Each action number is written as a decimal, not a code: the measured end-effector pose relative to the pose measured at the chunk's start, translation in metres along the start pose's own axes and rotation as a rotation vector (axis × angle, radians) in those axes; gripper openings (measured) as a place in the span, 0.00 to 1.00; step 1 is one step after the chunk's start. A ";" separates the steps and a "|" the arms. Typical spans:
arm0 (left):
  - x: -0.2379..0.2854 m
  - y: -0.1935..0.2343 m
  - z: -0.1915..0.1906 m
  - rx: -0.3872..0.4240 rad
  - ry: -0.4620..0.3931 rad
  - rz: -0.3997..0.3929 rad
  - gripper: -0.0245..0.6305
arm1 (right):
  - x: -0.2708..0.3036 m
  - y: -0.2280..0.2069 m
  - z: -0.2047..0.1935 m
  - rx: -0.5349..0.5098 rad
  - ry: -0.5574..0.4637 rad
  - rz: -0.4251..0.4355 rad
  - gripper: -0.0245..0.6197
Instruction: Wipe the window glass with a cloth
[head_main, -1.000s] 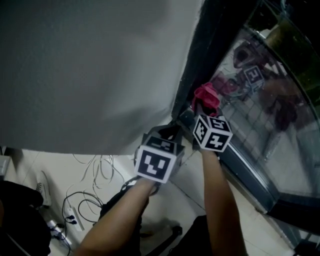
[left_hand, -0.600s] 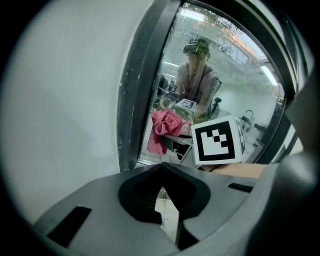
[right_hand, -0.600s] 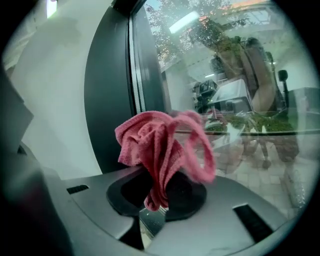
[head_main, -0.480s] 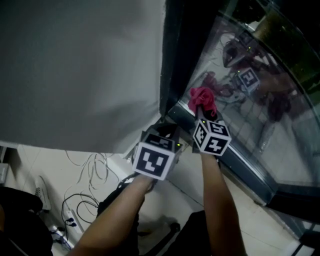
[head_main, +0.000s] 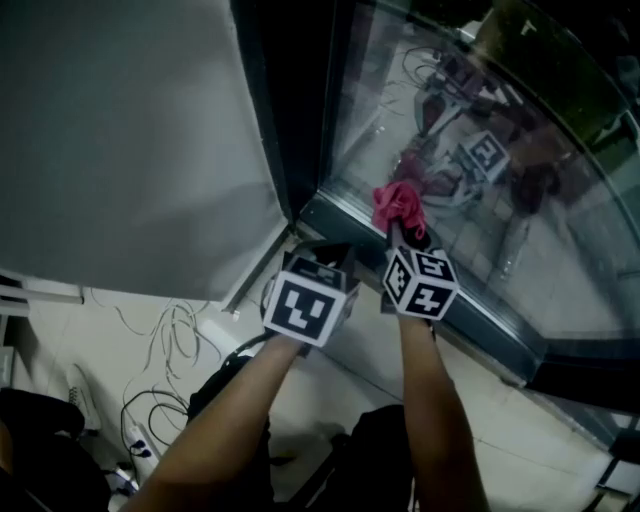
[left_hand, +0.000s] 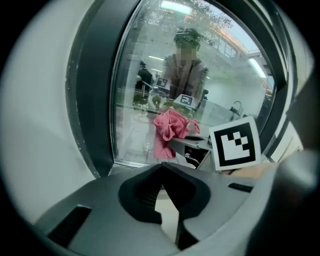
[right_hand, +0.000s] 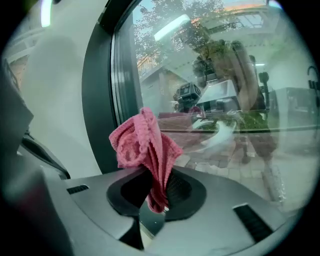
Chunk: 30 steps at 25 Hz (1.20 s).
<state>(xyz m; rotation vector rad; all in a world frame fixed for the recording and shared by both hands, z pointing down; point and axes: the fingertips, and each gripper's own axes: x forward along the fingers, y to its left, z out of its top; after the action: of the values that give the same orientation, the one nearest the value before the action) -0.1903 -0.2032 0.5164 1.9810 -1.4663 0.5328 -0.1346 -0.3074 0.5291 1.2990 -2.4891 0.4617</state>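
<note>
We hold the right tool (head_main: 400, 232) up to the window glass (head_main: 480, 130), near its lower left corner. The jaws of this tool are closed on a pink cloth (head_main: 398, 205). In the right gripper view the cloth (right_hand: 145, 145) is pinched between the two dark pads by its lower end, and the rest of it stands up above the right tool (right_hand: 157, 189) in a crumpled bunch. The bunch is just before the window glass (right_hand: 225, 100) and beside the dark frame (right_hand: 97, 100) – we cannot tell whether it really touches the pane.

The left tool (head_main: 325, 252) is just beside the right one, a little lower and further from the pane. In the left gripper view the jaws of the left tool (left_hand: 161, 166) are together at their tips and nothing is between them. Ahead of it we see the cloth (left_hand: 170, 127) and the marker cube (left_hand: 235, 143) of the right tool, with the window glass (left_hand: 165, 65) behind them.

On the glass there are reflections of the room and of a person. Left of the frame (head_main: 290, 130) is a plain grey wall (head_main: 120, 150) – below it, on the pale floor (head_main: 340, 370), lie some thin cables (head_main: 170, 330).
</note>
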 end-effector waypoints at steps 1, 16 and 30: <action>0.002 -0.005 0.001 0.007 0.001 -0.002 0.04 | -0.006 -0.005 0.000 0.002 0.000 -0.005 0.12; 0.043 -0.089 -0.002 0.124 0.035 -0.098 0.04 | -0.090 -0.089 -0.011 0.038 0.000 -0.066 0.12; 0.088 -0.191 -0.026 0.203 0.082 -0.236 0.04 | -0.176 -0.181 -0.037 0.071 -0.013 -0.179 0.13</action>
<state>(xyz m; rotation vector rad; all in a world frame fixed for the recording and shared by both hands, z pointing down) 0.0190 -0.2092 0.5466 2.2245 -1.1465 0.6710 0.1160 -0.2605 0.5185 1.5409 -2.3582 0.5039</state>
